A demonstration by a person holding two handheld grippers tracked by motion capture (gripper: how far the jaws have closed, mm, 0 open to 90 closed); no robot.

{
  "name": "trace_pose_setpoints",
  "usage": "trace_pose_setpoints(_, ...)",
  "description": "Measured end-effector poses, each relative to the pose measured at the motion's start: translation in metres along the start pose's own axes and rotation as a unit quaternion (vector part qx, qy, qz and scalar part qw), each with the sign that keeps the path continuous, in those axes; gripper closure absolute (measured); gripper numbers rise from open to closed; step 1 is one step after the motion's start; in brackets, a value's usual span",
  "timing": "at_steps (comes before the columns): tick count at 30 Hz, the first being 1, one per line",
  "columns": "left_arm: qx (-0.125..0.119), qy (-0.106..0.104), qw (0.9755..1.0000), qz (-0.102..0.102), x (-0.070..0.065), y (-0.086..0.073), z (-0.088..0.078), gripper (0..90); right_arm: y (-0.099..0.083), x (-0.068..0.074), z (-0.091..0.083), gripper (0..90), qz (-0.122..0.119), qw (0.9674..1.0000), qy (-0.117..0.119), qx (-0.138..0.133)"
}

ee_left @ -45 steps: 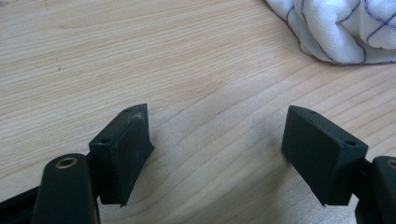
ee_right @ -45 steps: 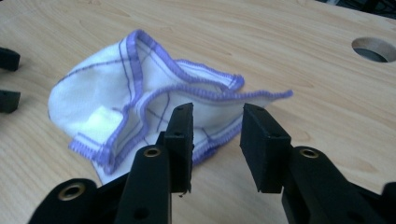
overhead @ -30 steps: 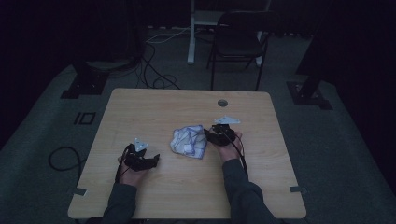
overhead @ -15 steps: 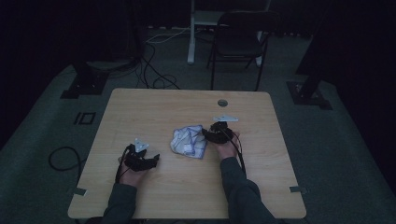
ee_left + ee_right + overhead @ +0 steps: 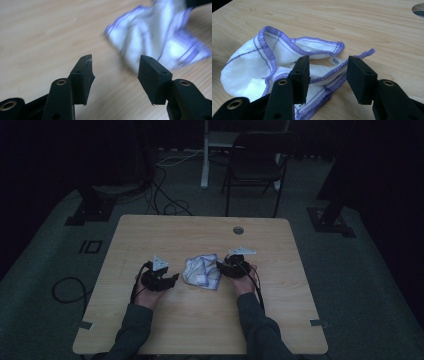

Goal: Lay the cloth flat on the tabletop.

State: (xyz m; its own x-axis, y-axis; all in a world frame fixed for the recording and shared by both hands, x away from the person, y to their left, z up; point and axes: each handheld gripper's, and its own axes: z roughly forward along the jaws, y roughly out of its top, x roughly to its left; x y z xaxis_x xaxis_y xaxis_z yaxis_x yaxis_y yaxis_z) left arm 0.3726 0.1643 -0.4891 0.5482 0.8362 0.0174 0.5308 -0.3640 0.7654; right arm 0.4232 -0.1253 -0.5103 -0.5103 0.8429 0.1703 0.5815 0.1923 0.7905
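A white cloth with purple hems point(image 5: 202, 270) lies crumpled at the middle of the wooden table point(image 5: 200, 230). My left gripper point(image 5: 159, 277) hovers just left of it. In the left gripper view its jaws point(image 5: 115, 62) stand apart with nothing between them, and they have just been closing. The cloth point(image 5: 155, 37) shows blurred ahead and to the right. My right gripper point(image 5: 232, 267) is at the cloth's right edge. Its jaws point(image 5: 328, 62) straddle a purple hem of the cloth point(image 5: 249, 70), and the pads do not press on it.
A round cable hole point(image 5: 238, 230) sits near the table's far edge, also seen at the top right of the right gripper view point(image 5: 419, 7). A dark chair point(image 5: 257, 165) stands beyond the table. Cables lie on the floor point(image 5: 165, 205).
My left hand has lifted and shifted toward the cloth. The right hand and the cloth have stayed nearly where they were.
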Motion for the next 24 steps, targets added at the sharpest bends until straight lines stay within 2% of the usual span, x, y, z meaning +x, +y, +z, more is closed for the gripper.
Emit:
trace_pose_setpoints(5, -0.009, -0.016, 0.9996, 0.021, -0.014, 0.028, 0.01, 45.4, 0.0, -0.002, 0.002, 57.2, 0.003, 1.0, 0.001, 0.003)
trace_pose_setpoints(10, -0.007, -0.026, 0.9989, 0.038, -0.026, 0.046, 0.023, 45.3, -0.001, -0.001, 0.003, 63.6, 0.001, 1.0, 0.007, 0.006)
trace_pose_setpoints(16, 0.005, -0.033, 0.9987, 0.038, -0.031, 0.061, 0.042, 45.4, -0.001, -0.001, 0.003, 76.1, -0.003, 0.9999, 0.012, 0.007)
trace_pose_setpoints(18, 0.011, -0.03, 0.9986, 0.041, -0.033, 0.065, 0.048, 45.4, -0.001, -0.001, 0.003, 81.2, -0.005, 0.9999, 0.012, 0.01)
trace_pose_setpoints(21, 0.022, -0.035, 0.9986, 0.034, -0.034, 0.069, 0.056, 45.5, -0.001, -0.001, 0.002, 87.9, -0.013, 0.9996, 0.018, 0.015)
trace_pose_setpoints(24, 0.033, -0.031, 0.998, 0.043, -0.037, 0.069, 0.061, 53.5, -0.001, -0.002, 0.001, 89.0, -0.02, 0.9995, 0.021, 0.012)
